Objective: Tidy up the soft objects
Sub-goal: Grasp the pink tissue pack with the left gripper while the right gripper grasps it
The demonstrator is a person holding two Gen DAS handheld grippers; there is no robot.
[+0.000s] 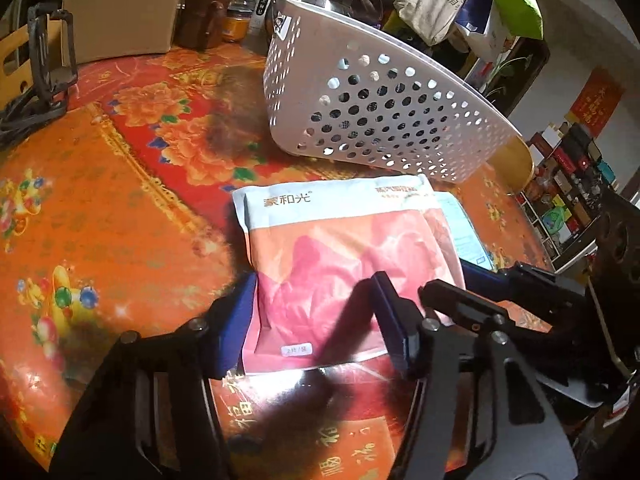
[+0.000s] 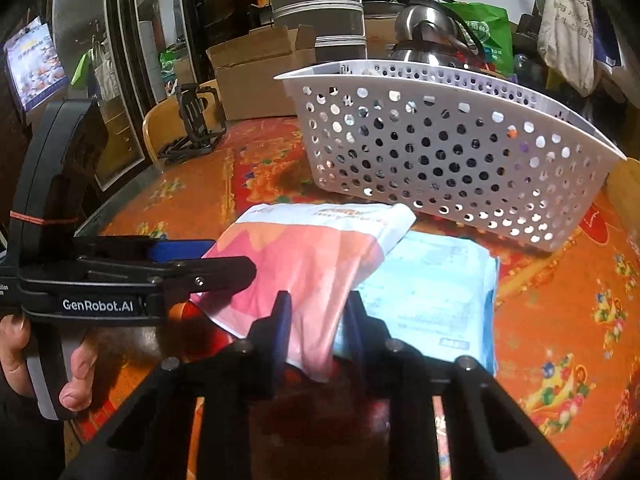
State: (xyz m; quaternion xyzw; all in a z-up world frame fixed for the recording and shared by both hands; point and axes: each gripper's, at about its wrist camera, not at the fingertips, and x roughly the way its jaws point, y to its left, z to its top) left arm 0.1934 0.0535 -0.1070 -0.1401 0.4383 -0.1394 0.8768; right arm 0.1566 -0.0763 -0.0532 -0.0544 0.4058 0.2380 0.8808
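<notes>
Two claws work on one pink packet [image 1: 340,264] at the near edge of the table [image 1: 100,208]. The left claw [image 1: 316,320] straddles the packet's near end, one blue finger at each side edge; from its own camera I cannot tell whether the pads press yet or only flank it. The right claw [image 2: 316,320] is clenched on the packet's near corner, the film bunched and lifted between its fingers. A person's hand [image 2: 44,364] grips the left tool's handle at the left of that view.

The pink packet lies partly on top of a pale blue packet [image 2: 436,292], which sits flat on the flowered cloth. Just behind both stands a white perforated basket [image 2: 440,148], tilted, its open top turned away from the claws; it is probably the destination.

The packet looks light, flat and floppy, with a glossy wrapper that may slip. It will likely sag when lifted by one corner, so a hold on the sealed edges, one claw on each side, should keep it level. The blue one beneath may drag along with it.

Farther back are a cardboard box [image 2: 256,72] and a steel kettle [image 2: 424,36].
</notes>
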